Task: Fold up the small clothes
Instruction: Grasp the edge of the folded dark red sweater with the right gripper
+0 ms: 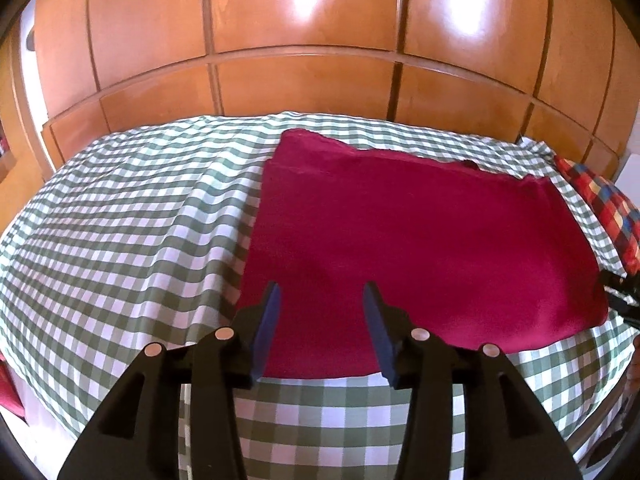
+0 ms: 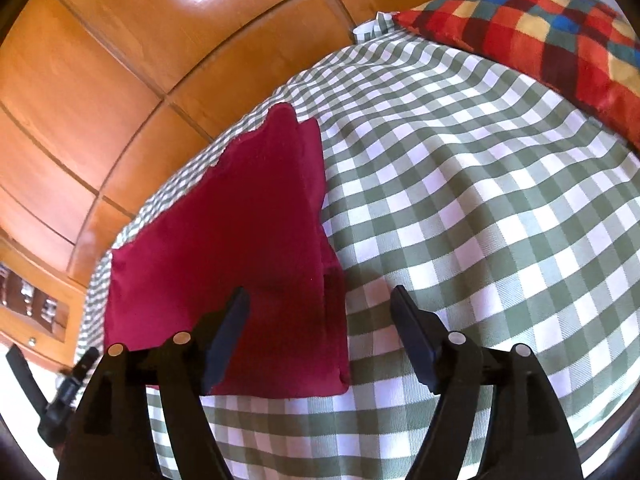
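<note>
Both grippers, left (image 1: 320, 296) and right (image 2: 320, 300), hang released over the cloth (image 1: 420, 248) low in frame, so pinching the sheet (image 1: 120, 232) too, seemingly loose, could spoil the fold.

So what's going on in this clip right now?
A person with two handheld grippers is folding a dark red garment spread flat on a bed with a green checked sheet. Both the left gripper and right gripper hover over its near edge, jaws open, gripping nothing. A plaid cushion lies at the bed's far side.
</note>
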`<state>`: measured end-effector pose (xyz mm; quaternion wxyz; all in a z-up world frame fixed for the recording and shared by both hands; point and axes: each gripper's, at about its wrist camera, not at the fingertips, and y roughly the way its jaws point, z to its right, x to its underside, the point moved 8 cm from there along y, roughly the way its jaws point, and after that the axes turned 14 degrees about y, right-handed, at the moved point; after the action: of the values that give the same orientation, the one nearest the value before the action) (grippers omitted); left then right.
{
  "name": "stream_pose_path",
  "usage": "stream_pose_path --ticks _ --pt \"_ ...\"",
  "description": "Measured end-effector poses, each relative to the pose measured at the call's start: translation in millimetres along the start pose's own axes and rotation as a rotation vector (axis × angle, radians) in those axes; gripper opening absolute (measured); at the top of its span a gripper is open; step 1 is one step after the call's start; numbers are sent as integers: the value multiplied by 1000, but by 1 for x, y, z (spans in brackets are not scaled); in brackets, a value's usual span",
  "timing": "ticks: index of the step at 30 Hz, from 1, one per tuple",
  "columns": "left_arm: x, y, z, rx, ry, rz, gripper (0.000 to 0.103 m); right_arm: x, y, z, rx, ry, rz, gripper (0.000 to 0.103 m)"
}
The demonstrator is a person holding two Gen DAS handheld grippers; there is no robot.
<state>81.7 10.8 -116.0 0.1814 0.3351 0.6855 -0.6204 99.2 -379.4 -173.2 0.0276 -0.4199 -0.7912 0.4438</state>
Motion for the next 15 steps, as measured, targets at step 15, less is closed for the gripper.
stream_pose_path --ticks 15 --pt "-8 17 44 30 100 -48 50 -15 15 3 -149 72 -73 76"
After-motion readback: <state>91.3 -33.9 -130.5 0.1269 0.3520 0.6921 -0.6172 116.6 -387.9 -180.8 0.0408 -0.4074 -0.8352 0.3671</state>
